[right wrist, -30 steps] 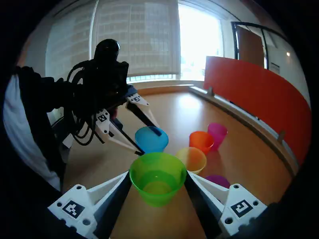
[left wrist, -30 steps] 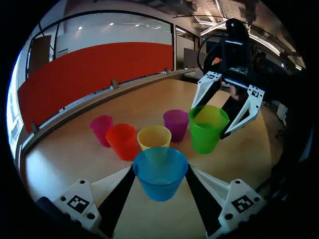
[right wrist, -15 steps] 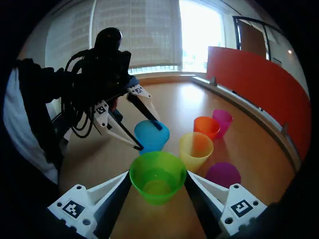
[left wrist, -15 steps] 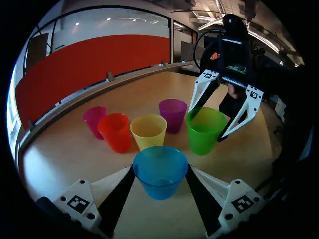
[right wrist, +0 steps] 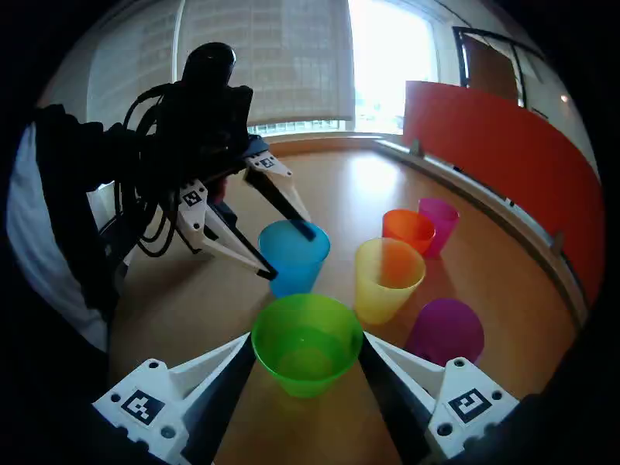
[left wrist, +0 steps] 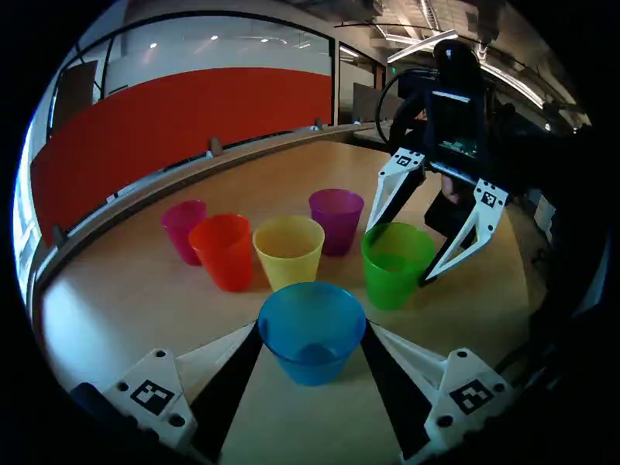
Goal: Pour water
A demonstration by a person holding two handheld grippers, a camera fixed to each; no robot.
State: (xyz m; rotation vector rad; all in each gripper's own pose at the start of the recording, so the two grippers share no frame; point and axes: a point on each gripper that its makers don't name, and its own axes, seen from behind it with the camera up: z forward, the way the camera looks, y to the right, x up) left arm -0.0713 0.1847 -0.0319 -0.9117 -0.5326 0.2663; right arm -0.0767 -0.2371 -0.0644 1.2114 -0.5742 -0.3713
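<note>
While both cups sit clamped, let's take stock. The left tool (left wrist: 311, 335) has its two fingers closed against the sides of the blue cup (left wrist: 311, 356), and the right tool (right wrist: 308, 345) squeezes the green cup (right wrist: 308, 376) the same way. Green carries a shallow pool of water (right wrist: 304, 363) at its bottom, plain in the right gripper view. Blue shows a darker patch low inside, but whether that's water I can't tell.

Both cups are upright and near each other over the table (left wrist: 132, 294); whether their bases touch the wood is hard to judge.

Beyond them, toward the table edge with the red panel (left wrist: 178, 116), four loose cups stand in a line: pink cup (left wrist: 182, 229), orange cup (left wrist: 223, 252), yellow cup (left wrist: 289, 252), purple cup (left wrist: 336, 221). Pink is partly hidden behind orange, and their insides are too shadowed to read.

Over in the right gripper view, a person's dark sleeve (right wrist: 85, 170) and cables (right wrist: 151, 225) crowd the left tool's body, and the hand on it is lost in shadow. Bright window blinds (right wrist: 263, 70) glare past the far table edge.
</note>
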